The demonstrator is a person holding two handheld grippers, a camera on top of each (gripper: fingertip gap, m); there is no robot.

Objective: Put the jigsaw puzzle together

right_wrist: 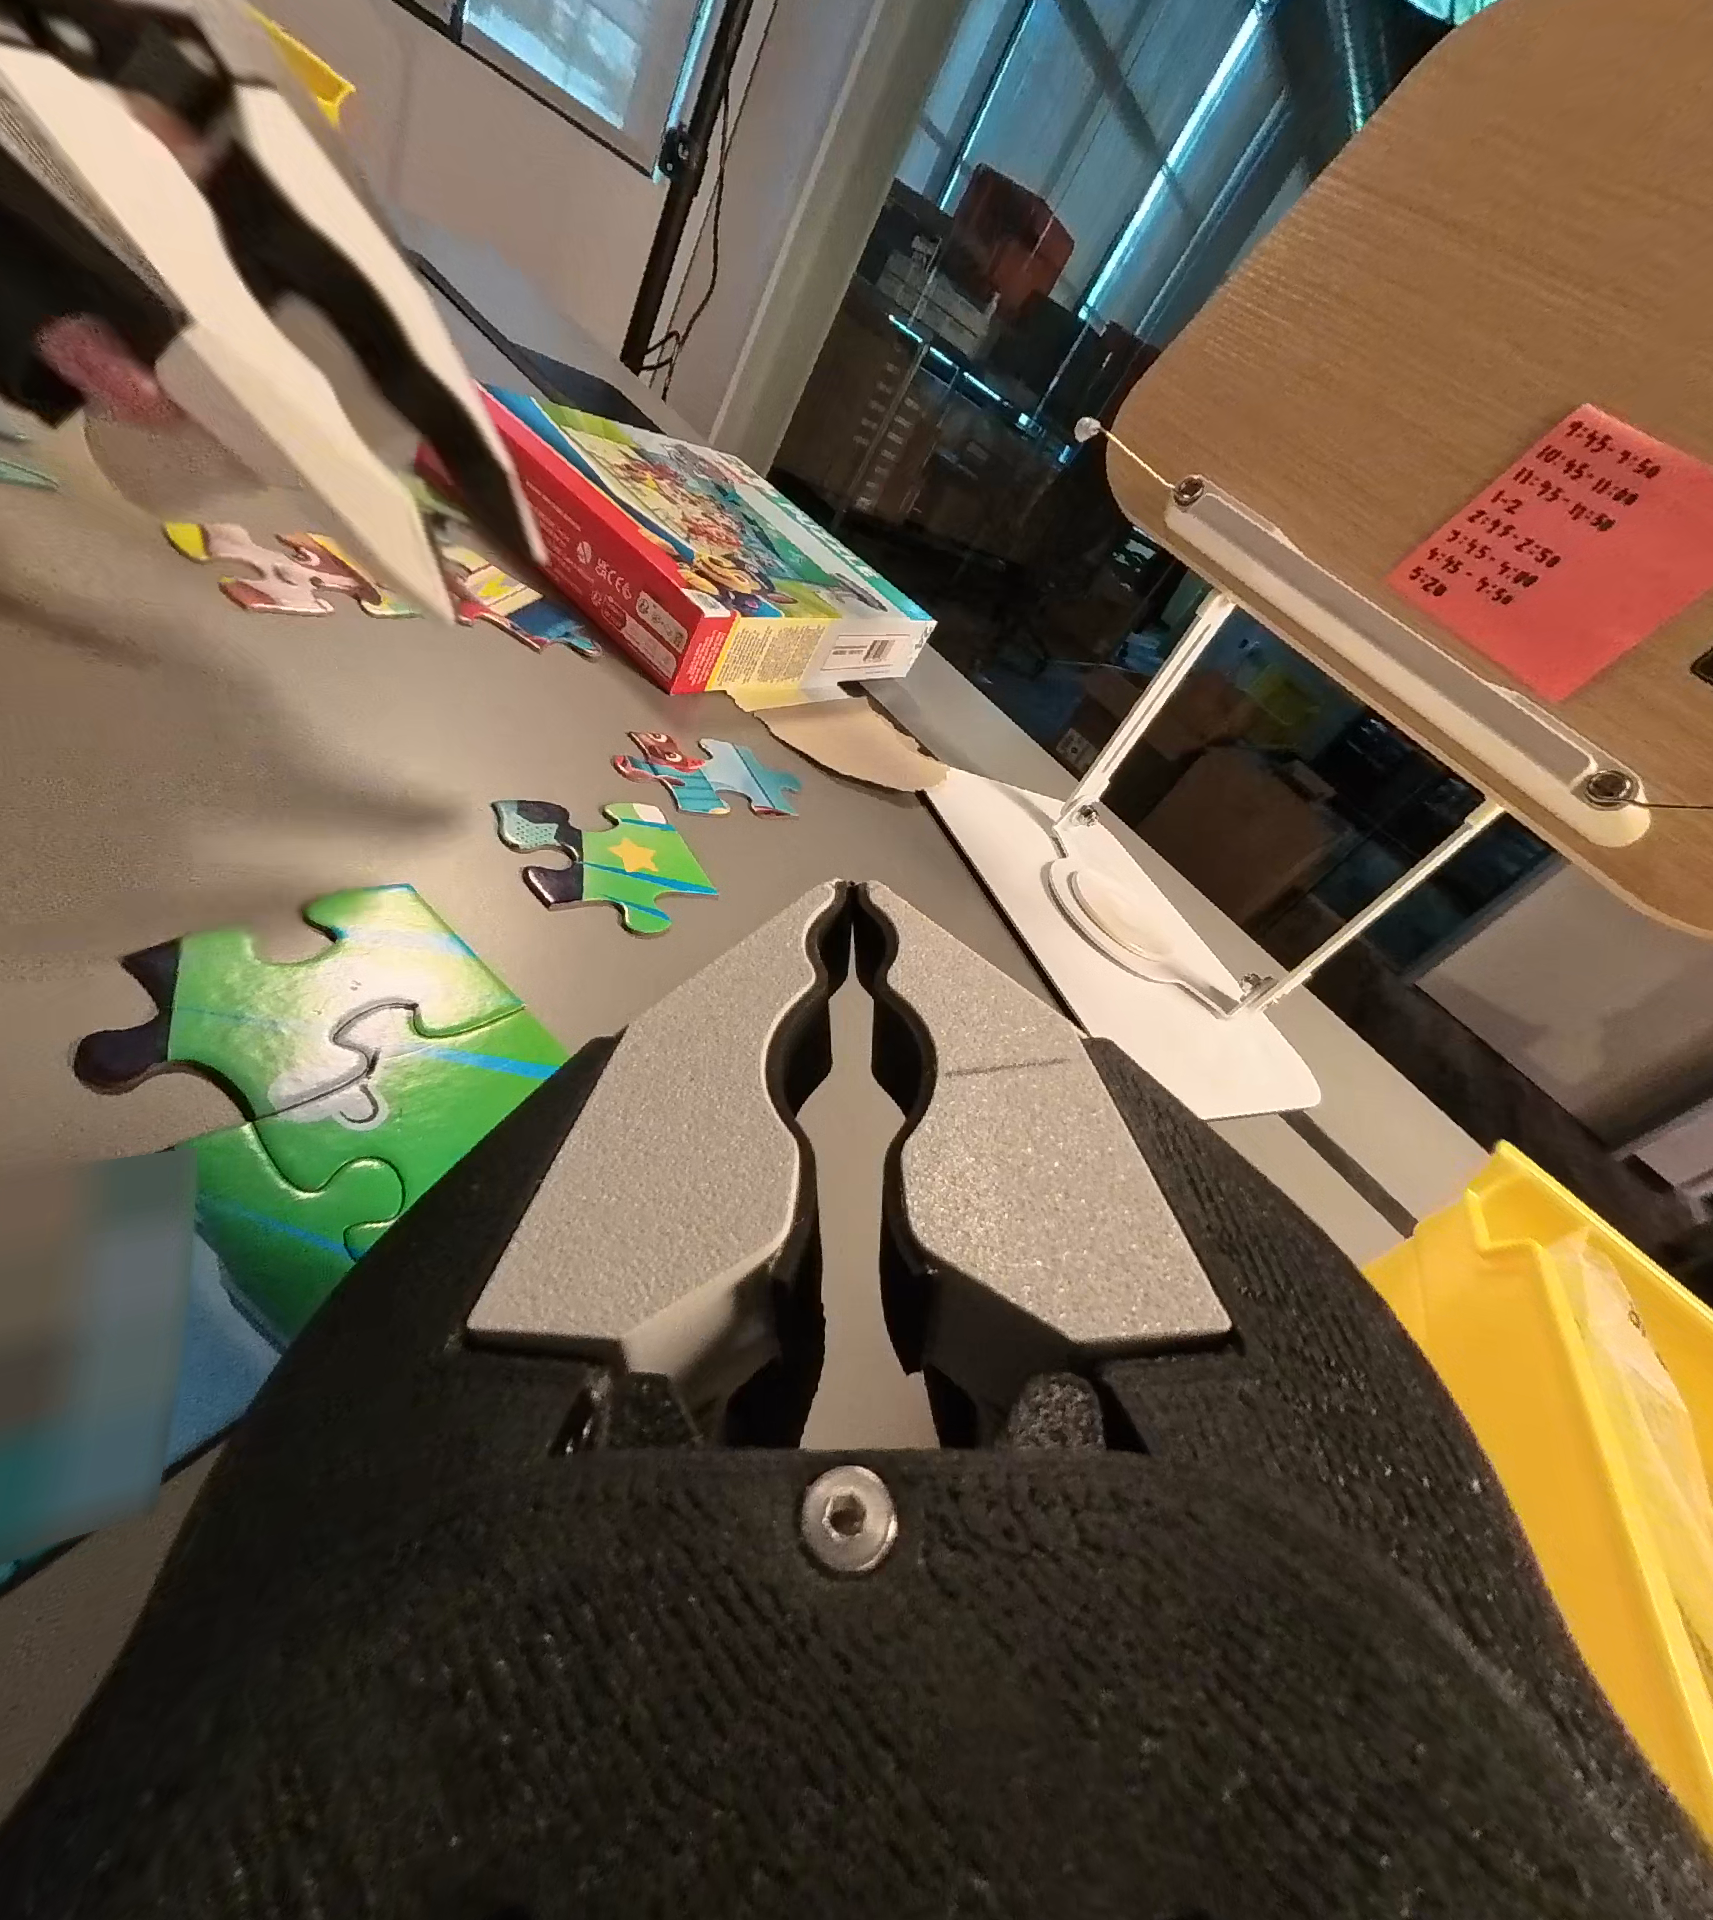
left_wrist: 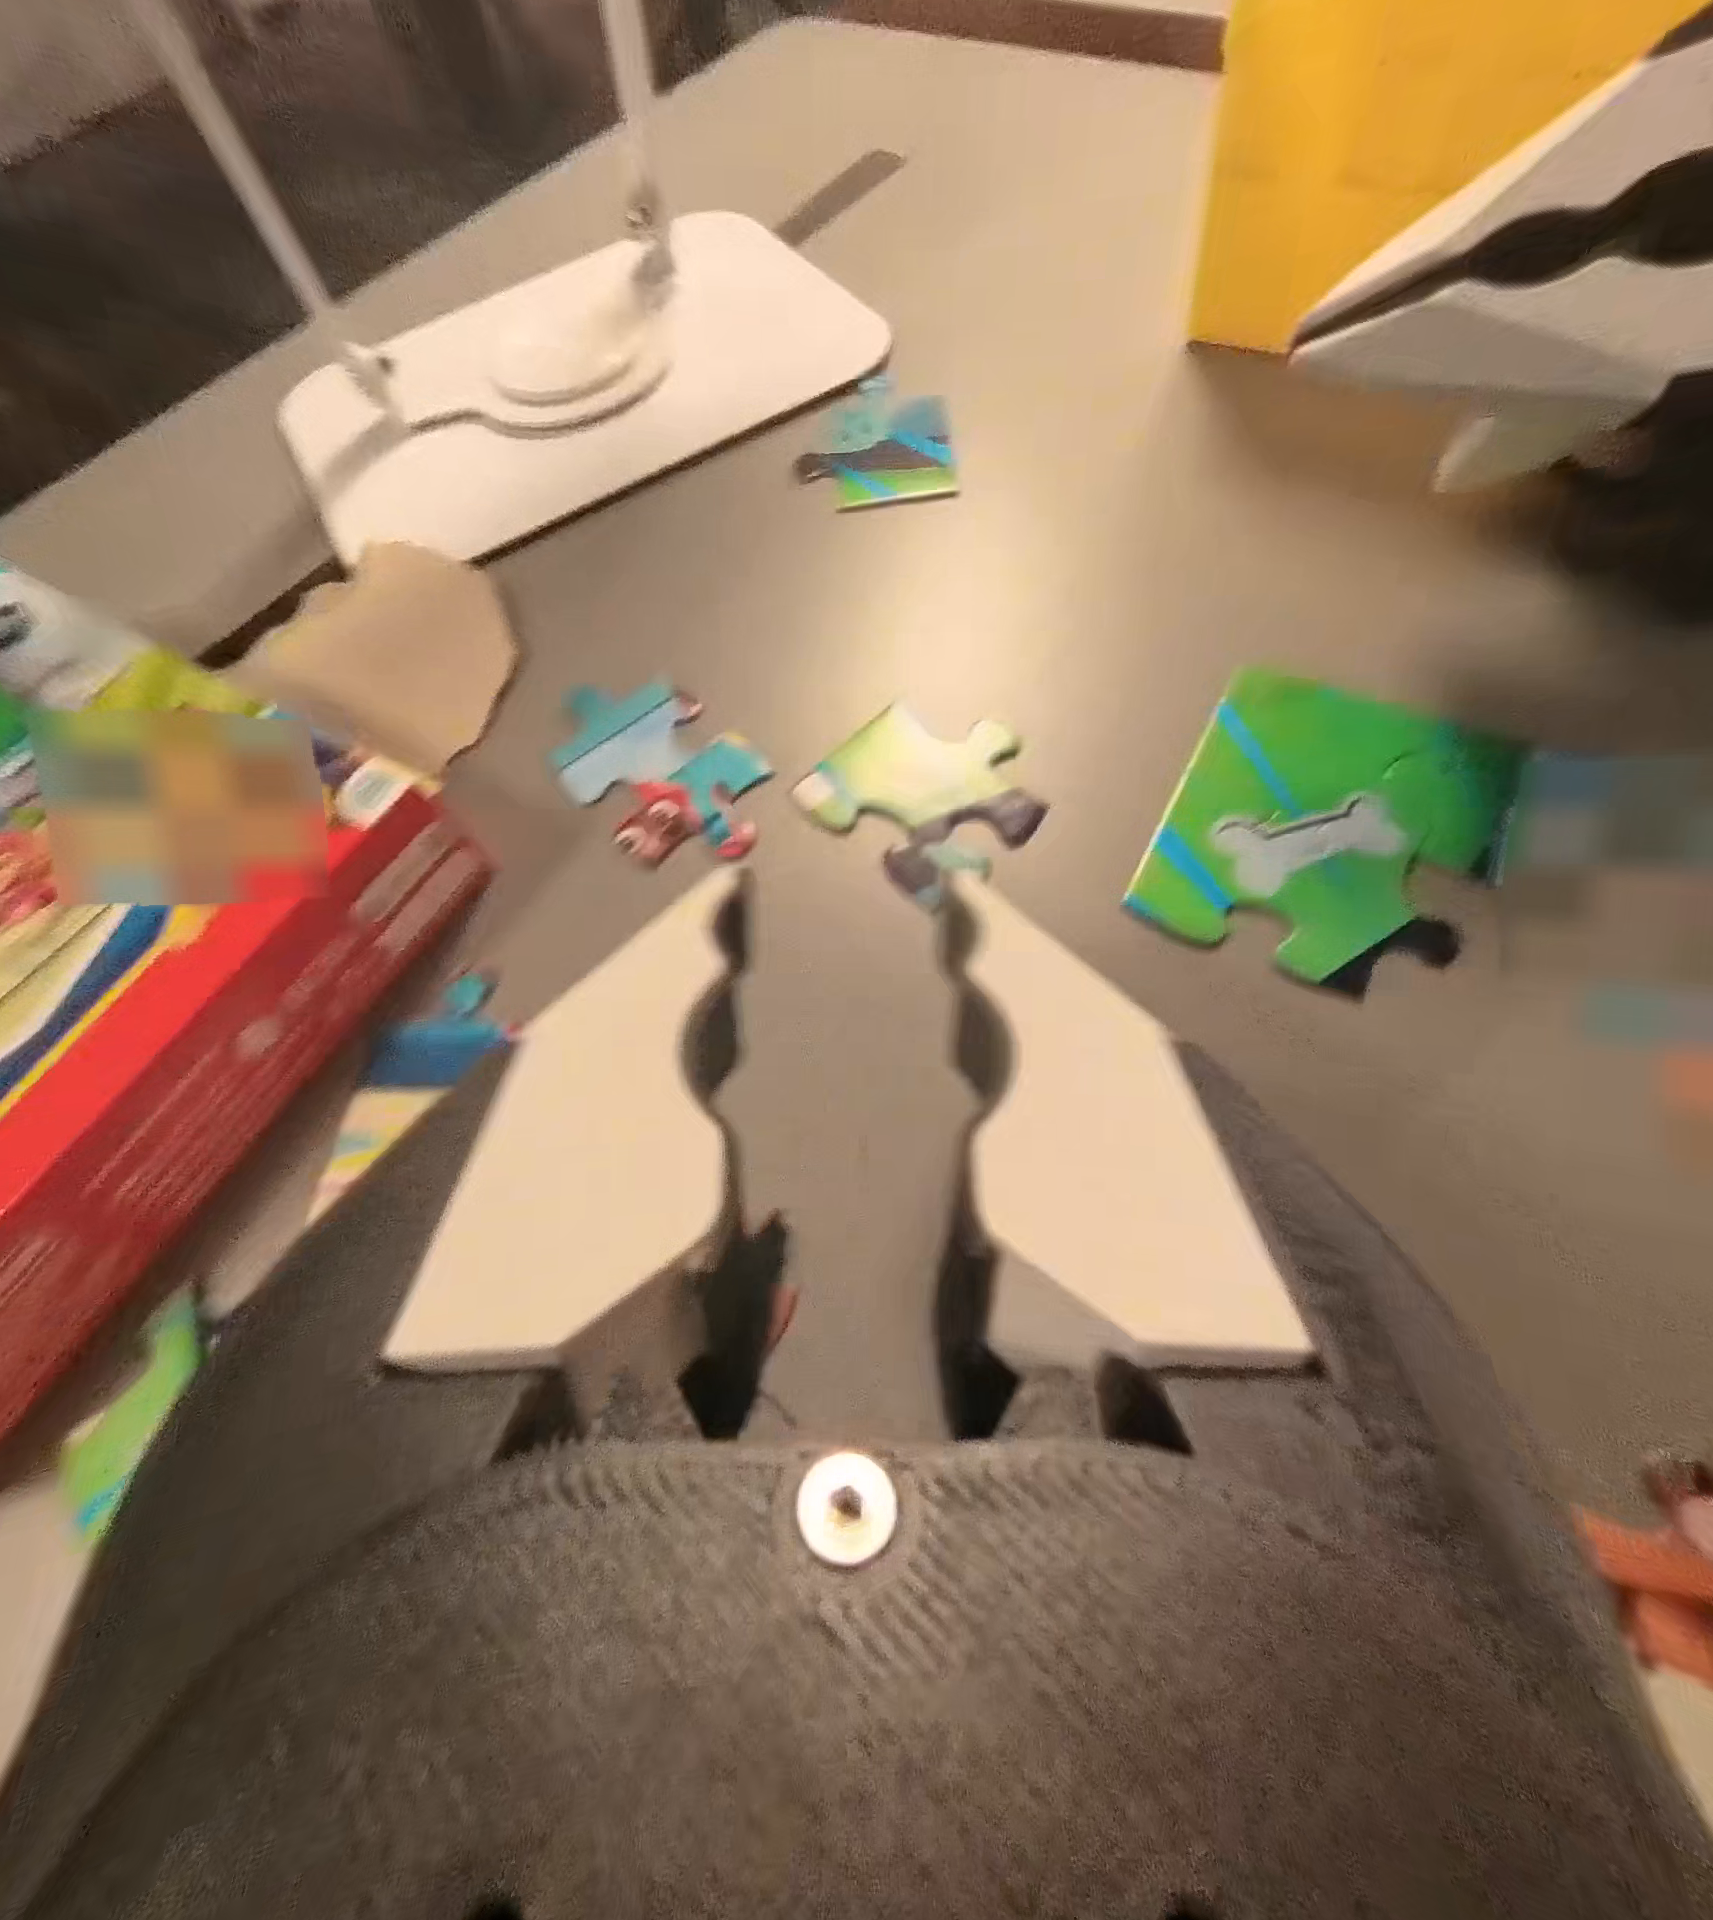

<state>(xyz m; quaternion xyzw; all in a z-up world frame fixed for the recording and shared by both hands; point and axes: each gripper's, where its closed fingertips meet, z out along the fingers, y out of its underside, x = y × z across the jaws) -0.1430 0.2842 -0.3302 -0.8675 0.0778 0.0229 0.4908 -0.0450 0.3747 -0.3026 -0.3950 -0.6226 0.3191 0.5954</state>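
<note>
Claws over the grey surface: I am holding the left claw parted, nothing between its pads, its right fingertip at the edge of a green-and-dark puzzle piece, with a blue-and-red piece just beside. I am keeping the right claw pinched shut on nothing, near the green star piece and the joined green pieces. Farther out are lying the puzzle box, white lamp base and yellow bin.
</note>
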